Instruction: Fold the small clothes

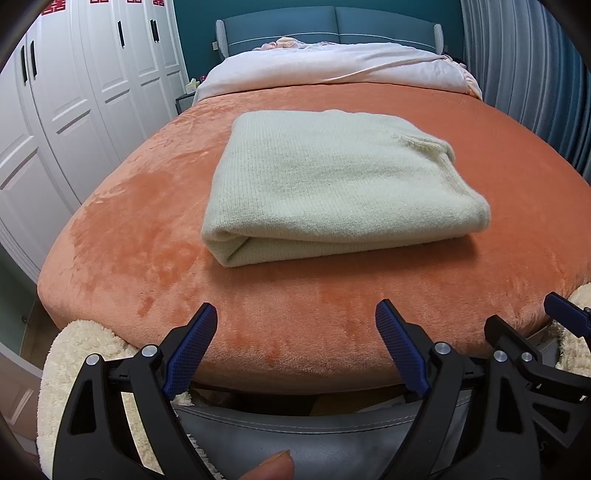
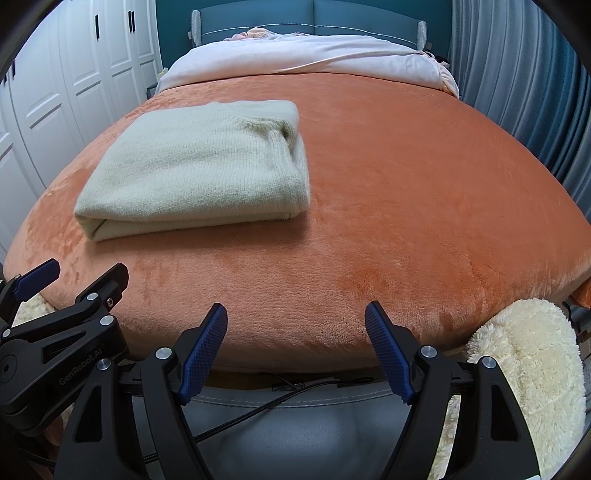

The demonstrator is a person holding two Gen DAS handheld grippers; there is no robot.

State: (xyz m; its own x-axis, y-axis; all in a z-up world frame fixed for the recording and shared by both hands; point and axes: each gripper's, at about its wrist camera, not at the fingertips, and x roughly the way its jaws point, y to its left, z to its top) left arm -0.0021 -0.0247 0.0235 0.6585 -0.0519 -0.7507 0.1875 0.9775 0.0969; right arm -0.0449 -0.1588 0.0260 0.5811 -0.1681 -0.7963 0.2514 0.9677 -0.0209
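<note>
One folded cream sweater [image 1: 332,181] is lying on one bed, which is wearing one orange blanket [image 1: 147,229] and one pale duvet [image 1: 332,62] beneath one blue headboard [image 1: 332,26]. Two claws are showing, the left claw [image 1: 295,332] and the right claw [image 2: 295,332], each carrying two blue-padded fingers held apart. One white wardrobe [image 1: 74,92] and one blue curtain [image 1: 524,66] are flanking the bed.

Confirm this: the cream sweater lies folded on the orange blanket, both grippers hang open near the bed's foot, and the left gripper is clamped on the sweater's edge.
Wrong on the last part. The left gripper holds nothing: the left wrist view shows its jaws open, short of the sweater. The sweater lies folded on the orange blanket, and the right gripper is open too.
</note>
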